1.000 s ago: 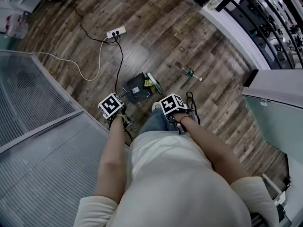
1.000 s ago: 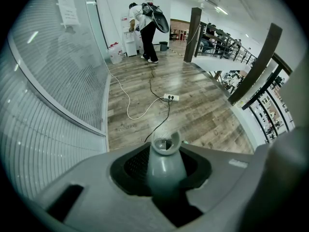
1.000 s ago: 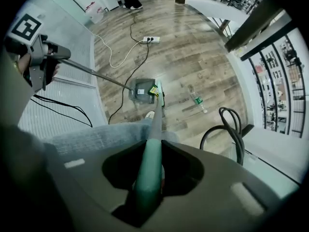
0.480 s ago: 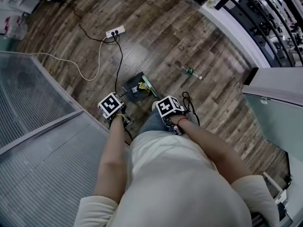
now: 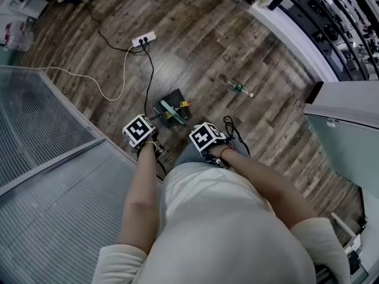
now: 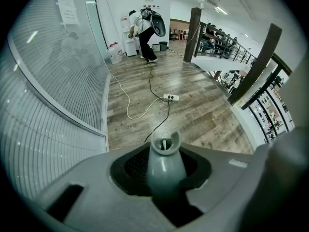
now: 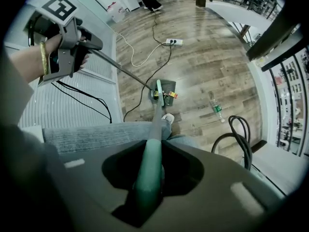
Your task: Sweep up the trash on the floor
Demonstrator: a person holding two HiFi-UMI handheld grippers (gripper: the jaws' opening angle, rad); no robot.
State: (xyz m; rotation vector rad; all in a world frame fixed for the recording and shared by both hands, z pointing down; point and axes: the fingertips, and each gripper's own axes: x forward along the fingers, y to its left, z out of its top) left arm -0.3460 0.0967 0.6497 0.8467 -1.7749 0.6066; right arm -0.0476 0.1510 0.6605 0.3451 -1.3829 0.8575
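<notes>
My left gripper (image 5: 142, 132) is shut on the grey dustpan handle (image 6: 165, 164). Its thin rod runs down to the dark dustpan (image 5: 175, 102) standing on the wood floor just ahead of my feet. The right gripper (image 5: 206, 138) is shut on the green broom handle (image 7: 148, 161). The broom's head (image 5: 171, 113) lies across the dustpan's mouth. A yellow and red wrapper (image 5: 185, 104) sits at the pan's right edge, and shows as small bright scraps (image 7: 170, 95) in the right gripper view. A plastic bottle (image 5: 238, 89) lies on the floor farther right, apart from the pan.
A white power strip (image 5: 145, 39) with black and white cables lies ahead of the dustpan. A ribbed glass wall (image 5: 53, 158) curves along my left. A white ledge with a railing (image 5: 308, 34) borders the right. A person (image 6: 147, 23) stands far down the room.
The right gripper has moved left, and the broom head has swung from the dustpan's right side onto its mouth. The left gripper and the dustpan have hardly moved.
</notes>
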